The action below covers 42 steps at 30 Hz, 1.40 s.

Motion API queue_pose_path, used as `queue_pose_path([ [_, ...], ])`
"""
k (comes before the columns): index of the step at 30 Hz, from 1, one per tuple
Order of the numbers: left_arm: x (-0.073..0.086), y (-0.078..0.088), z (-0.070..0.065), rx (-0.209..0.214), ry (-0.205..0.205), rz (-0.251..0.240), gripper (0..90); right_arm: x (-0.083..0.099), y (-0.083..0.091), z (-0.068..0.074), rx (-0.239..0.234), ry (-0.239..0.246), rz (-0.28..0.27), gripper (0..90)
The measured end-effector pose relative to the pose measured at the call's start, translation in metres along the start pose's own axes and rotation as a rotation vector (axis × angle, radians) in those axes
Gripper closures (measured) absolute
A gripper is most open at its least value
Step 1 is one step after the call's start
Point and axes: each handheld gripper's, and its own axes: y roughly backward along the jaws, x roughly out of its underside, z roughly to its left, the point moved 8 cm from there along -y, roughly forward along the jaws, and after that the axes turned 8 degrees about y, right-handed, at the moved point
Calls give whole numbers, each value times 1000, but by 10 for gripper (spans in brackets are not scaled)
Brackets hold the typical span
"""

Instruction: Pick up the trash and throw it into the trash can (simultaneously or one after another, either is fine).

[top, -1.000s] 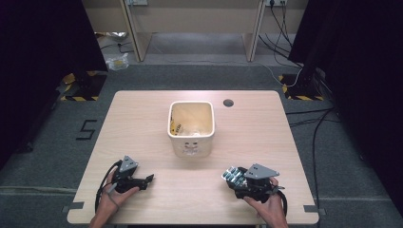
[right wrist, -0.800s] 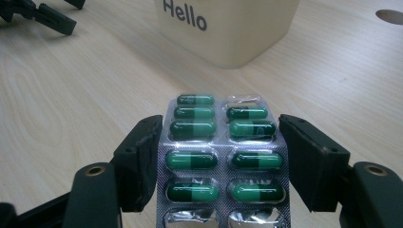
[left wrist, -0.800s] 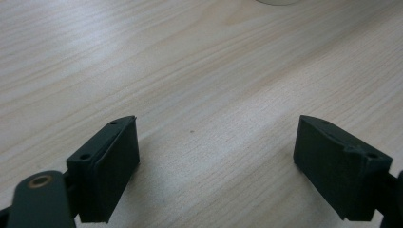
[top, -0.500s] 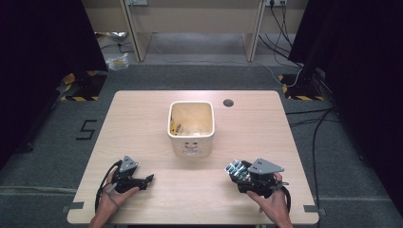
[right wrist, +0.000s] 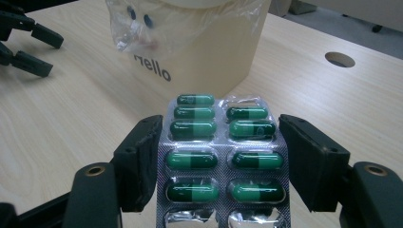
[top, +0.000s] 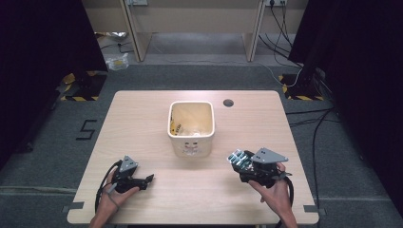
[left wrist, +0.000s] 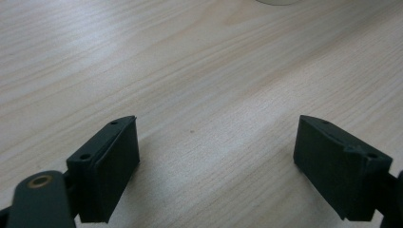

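Note:
A silver blister pack (right wrist: 221, 156) of green capsules, with a few emptied pockets, is clamped by its long edges in my right gripper (right wrist: 218, 159). In the high view that gripper (top: 238, 160) hovers with the pack (top: 236, 157) above the table, just right of a cream bin (top: 190, 145). The bin (right wrist: 214, 61) carries the word "Hello" and a clear plastic liner, and some scraps lie inside it. My left gripper (top: 148, 180) rests low on the wood at the front left. Its jaws stand wide apart over bare table (left wrist: 216, 161), with nothing between them.
The wooden table (top: 138, 123) has a round cable hole (top: 228, 102) behind the bin to the right. Dark curtains flank the sides and desk legs stand at the back. Cables run over the grey floor at right.
My right gripper has lifted off the table with the blister pack and moved a little away from the person, toward the bin. The left gripper has stayed put.

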Motion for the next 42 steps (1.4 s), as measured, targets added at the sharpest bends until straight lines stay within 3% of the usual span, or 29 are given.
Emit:
queue_pose_path([
  [26, 0, 0, 0, 0, 0, 0, 142, -38, 1, -21, 24, 9, -48, 342],
  [42, 0, 0, 0, 0, 0, 0, 142, -60, -7, -23, 19, 21, -77, 342],
])
